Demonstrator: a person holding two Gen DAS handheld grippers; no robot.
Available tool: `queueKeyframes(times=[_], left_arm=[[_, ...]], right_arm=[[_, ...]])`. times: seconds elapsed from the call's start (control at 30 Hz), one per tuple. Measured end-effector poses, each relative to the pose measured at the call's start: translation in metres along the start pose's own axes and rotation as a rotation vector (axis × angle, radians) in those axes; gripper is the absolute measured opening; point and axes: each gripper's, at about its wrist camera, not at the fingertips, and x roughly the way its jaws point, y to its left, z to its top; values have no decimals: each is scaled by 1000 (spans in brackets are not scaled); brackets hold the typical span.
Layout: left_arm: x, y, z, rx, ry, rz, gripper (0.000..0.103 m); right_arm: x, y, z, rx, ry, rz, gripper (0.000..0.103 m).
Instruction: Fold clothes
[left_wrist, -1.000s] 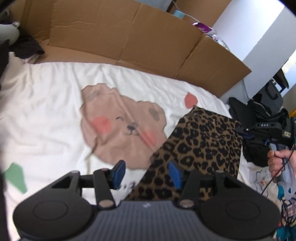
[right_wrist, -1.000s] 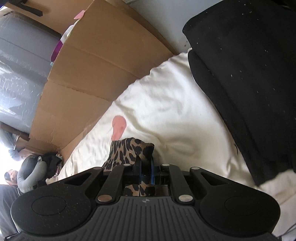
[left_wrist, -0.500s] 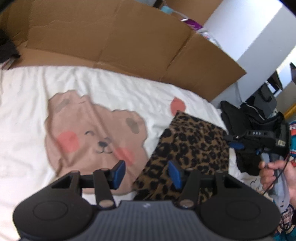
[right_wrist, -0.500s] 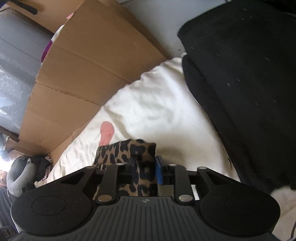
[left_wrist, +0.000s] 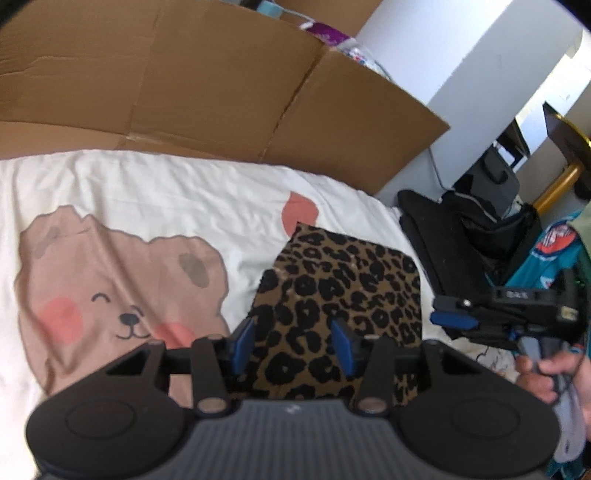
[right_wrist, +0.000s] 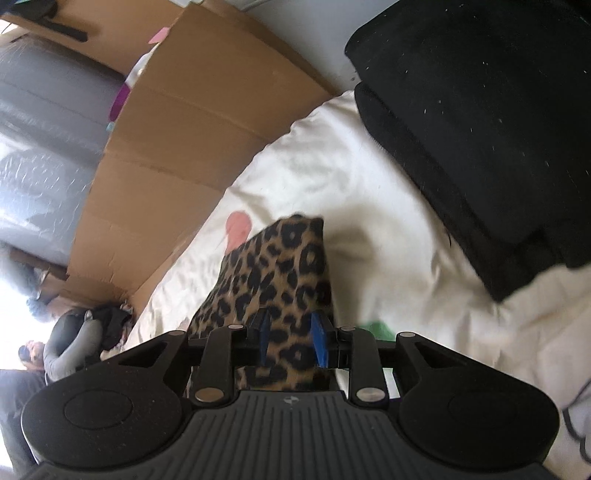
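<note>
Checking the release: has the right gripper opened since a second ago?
Yes. The right gripper, then shut on the leopard garment, now has its jaws apart, with the pink spot farther ahead, so it backed off.

No writing here is legible; the small white lettering on the right gripper (left_wrist: 456, 314) is too blurred to read.

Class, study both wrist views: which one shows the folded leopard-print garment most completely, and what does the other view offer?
The left wrist view: the leopard-print garment lies folded flat on the bedsheet, its far edges visible. The right wrist view shows only a foreshortened side of it between the right gripper fingers.
</note>
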Motion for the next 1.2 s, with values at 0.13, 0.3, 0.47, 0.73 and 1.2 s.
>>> queueKeyframes(times=[0.13, 0.3, 0.47, 0.73, 1.2], left_arm=[[14, -1, -4, 13, 34, 10, 47], [20, -5, -7, 29, 46, 13, 44], [24, -4, -5, 12, 33, 8, 35], [25, 5, -2, -58, 17, -50, 21], [25, -5, -2, 36, 12, 58, 0]], right_arm=[[-4, -2, -15, -4, 37, -8, 30], [-1, -15, -29, 30, 87, -15, 31], [7, -20, -41, 54, 141, -9, 32], [12, -30, -49, 121, 134, 24, 39], [14, -33, -51, 148, 115, 47, 40]])
